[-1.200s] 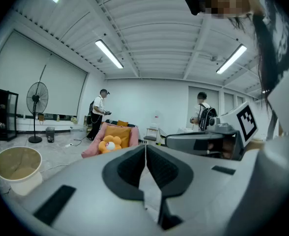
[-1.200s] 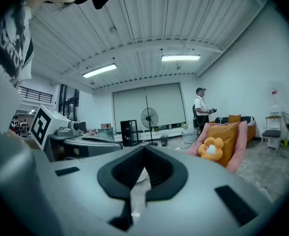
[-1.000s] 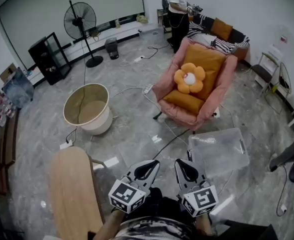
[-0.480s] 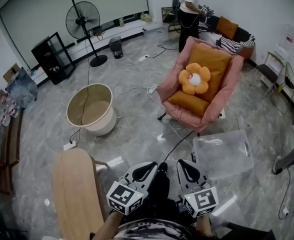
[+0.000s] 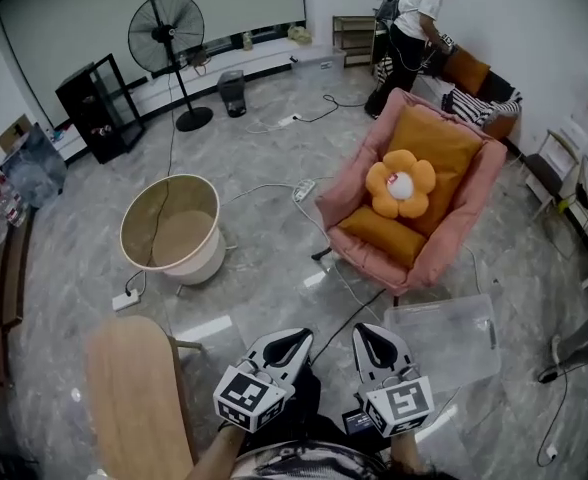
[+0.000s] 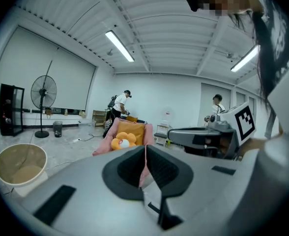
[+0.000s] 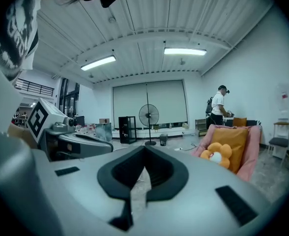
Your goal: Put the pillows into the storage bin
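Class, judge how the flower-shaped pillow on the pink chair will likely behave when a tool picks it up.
The flower pillow looks plump and stuffed, so it is probably light and squashy. Its petals may fold under a pinch rather than stay stiff. Leaning on the orange cushion, it could flop forward if nudged.

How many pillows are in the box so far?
None yet. The clear plastic storage bin looks empty. The orange flower-shaped pillow, the big orange back pillow and the orange seat pillow all lie on the pink armchair. Nothing is in hand: the left gripper and the right gripper are both shut and empty. Every pillow is left to move.
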